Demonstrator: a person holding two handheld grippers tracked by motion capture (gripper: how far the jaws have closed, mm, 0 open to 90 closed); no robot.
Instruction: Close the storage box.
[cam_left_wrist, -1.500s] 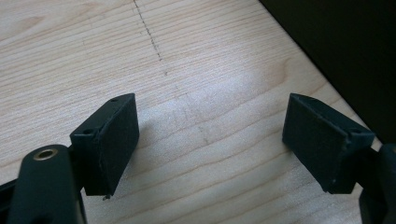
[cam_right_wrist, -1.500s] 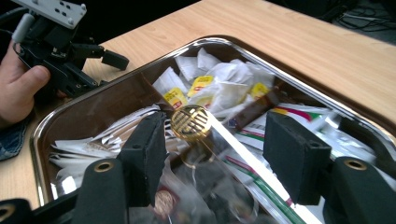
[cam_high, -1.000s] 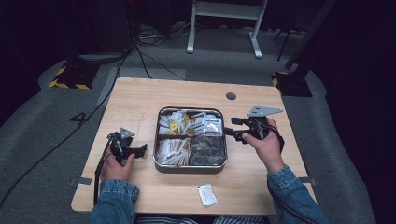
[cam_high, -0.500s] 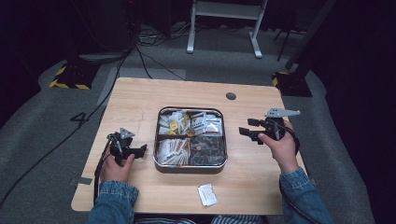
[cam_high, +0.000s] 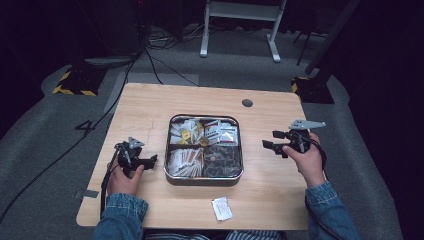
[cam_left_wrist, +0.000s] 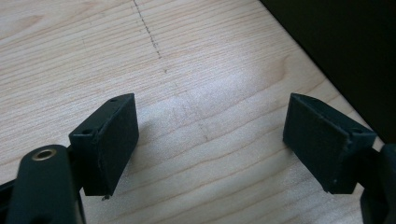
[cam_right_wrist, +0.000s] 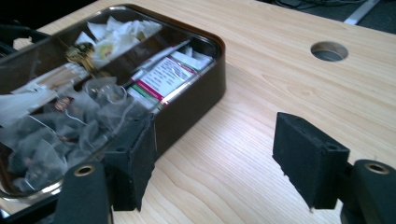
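Dark room w/ grey carpet and cables round a pale wooden table, person seated at its near edge in denim sleeves.

Far left: left hand rests on the tabletop, holding the left gripper, which points toward the tin from just beside its left wall. In the left gripper view its jaws stand wide apart w/ bare wood grain between them, nothing held.

Centre: the tin, a shallow dark metal tray w/ rounded corners and shiny rim, split into compartments. Back ones hold white sachets, something yellow, and red-and-white printed packets; front left has pale paper sticks or sachets, front right dark tea bags. In the right gripper view those tea bags look translucent, w/ strings.

Near edge, just right of centre: a small white packet lies alone on the wood, apart from the tin.

Right: right hand holds the right gripper, pointing left at the tin, off its right side. Its jaws have just been opening, now well apart; bare table between them, nothing gripped. Behind, a round cable hole in the tabletop.
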